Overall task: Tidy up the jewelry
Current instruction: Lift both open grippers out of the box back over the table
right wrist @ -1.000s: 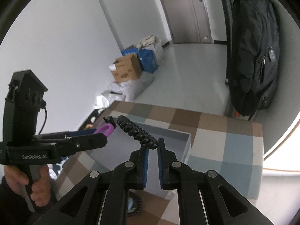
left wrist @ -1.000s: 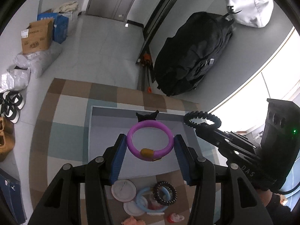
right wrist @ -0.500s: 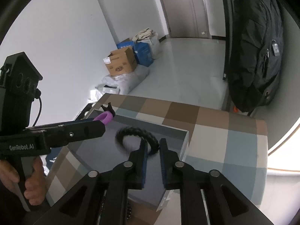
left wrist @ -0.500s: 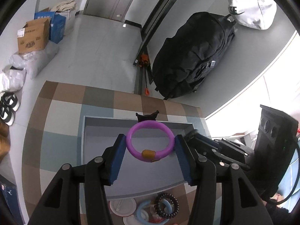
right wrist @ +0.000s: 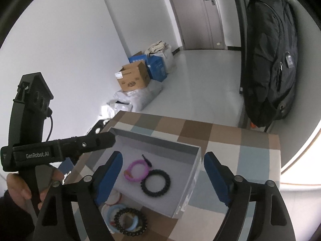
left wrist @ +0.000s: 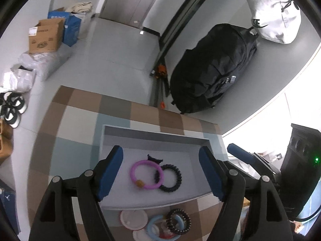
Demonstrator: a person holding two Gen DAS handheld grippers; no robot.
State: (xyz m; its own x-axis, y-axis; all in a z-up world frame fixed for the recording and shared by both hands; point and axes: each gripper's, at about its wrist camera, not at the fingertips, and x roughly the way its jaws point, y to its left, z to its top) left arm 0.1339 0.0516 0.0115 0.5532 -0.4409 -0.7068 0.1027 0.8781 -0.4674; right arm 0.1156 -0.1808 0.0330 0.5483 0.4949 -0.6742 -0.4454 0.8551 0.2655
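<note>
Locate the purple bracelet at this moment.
In both wrist views the purple bracelet lies flat inside the grey tray, overlapping the black beaded bracelet on its right, with a small black clip behind it.

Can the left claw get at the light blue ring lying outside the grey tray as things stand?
Probably yes: the left claw is open and empty, and the light blue ring lies uncovered from above beside the grey tray, though a black coiled band overlaps it.
</note>
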